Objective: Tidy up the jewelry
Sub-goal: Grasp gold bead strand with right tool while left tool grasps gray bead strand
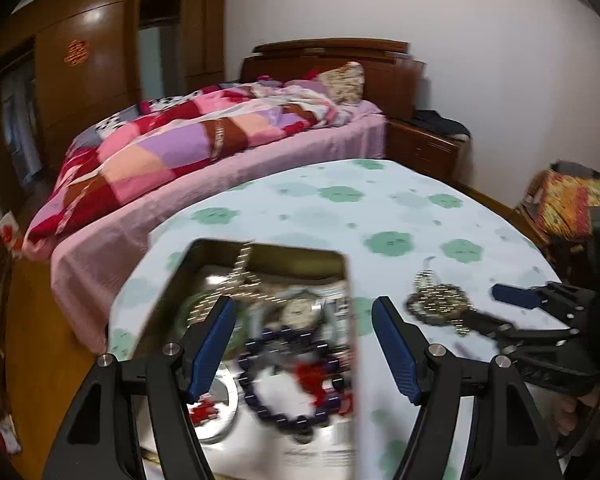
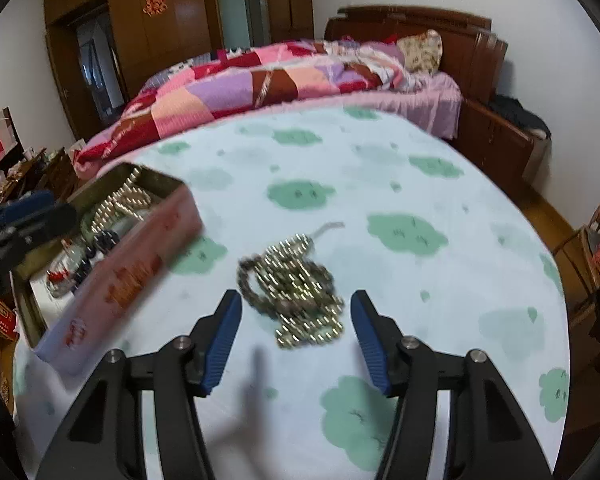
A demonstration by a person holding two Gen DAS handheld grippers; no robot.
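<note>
An open metal tin [image 1: 342, 276] sits on the table and holds several pieces: a dark bead bracelet [image 1: 284, 380], a watch [image 1: 298, 312], a pale bead chain [image 1: 240, 276] and red bits. My left gripper [image 1: 304, 344] is open above the tin, empty. The tin also shows in the right wrist view [image 2: 132, 268], at the left. A heap of pearly bead necklace [image 2: 296, 284] lies on the cloth right of the tin; it also shows in the left wrist view [image 1: 440, 300]. My right gripper [image 2: 296, 336] is open, with the heap just ahead of its fingertips.
The round table has a pale blue cloth with green flowers [image 2: 408, 232]. A bed with a patchwork quilt [image 2: 260, 84] stands behind it, a wooden nightstand [image 2: 500, 136] to the right, a chair [image 2: 596, 248] at the far right, a wardrobe [image 1: 80, 80] at the back.
</note>
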